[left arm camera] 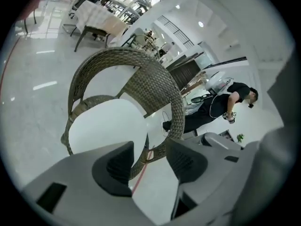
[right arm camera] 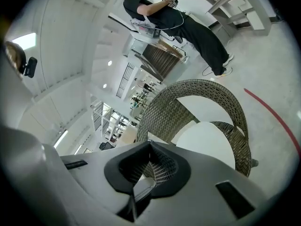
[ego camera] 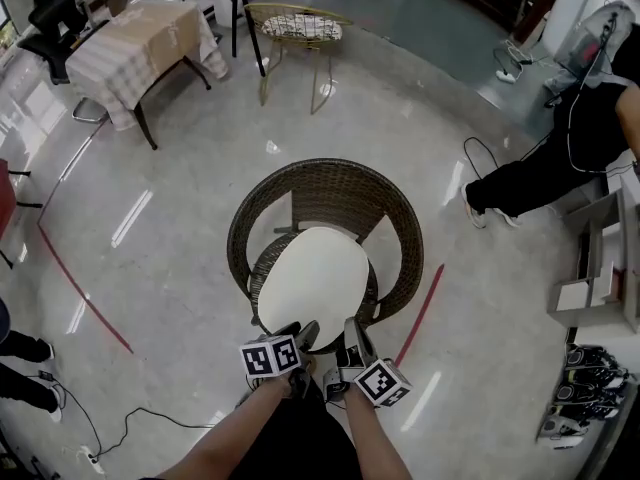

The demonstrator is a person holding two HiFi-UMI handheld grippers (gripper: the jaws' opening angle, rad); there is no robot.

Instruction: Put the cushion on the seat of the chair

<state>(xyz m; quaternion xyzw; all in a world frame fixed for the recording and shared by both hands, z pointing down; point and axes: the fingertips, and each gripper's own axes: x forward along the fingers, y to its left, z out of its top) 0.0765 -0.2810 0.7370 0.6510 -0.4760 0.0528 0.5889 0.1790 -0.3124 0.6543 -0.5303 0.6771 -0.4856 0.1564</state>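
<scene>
A round white cushion (ego camera: 315,278) lies flat on the seat of the brown wicker chair (ego camera: 330,186), filling it almost to the rim. Both grippers hover just off the chair's near edge. My left gripper (ego camera: 298,336) is open, its jaws apart with only floor and chair rim seen between them. In the left gripper view the cushion (left arm camera: 103,124) and the chair (left arm camera: 157,86) lie beyond my left gripper (left arm camera: 150,163). My right gripper (ego camera: 352,340) is shut, pads meeting with nothing between. The right gripper view shows my right gripper (right arm camera: 150,166) in front of the cushion (right arm camera: 207,140) and the woven chair back (right arm camera: 207,91).
A red tape line (ego camera: 420,313) runs on the glossy floor right of the chair. A person in black (ego camera: 560,168) sits at the right by a shelf unit (ego camera: 600,268). A cloth-covered table (ego camera: 140,43) and a gold wire chair (ego camera: 295,28) stand farther back. A cable (ego camera: 120,428) trails at bottom left.
</scene>
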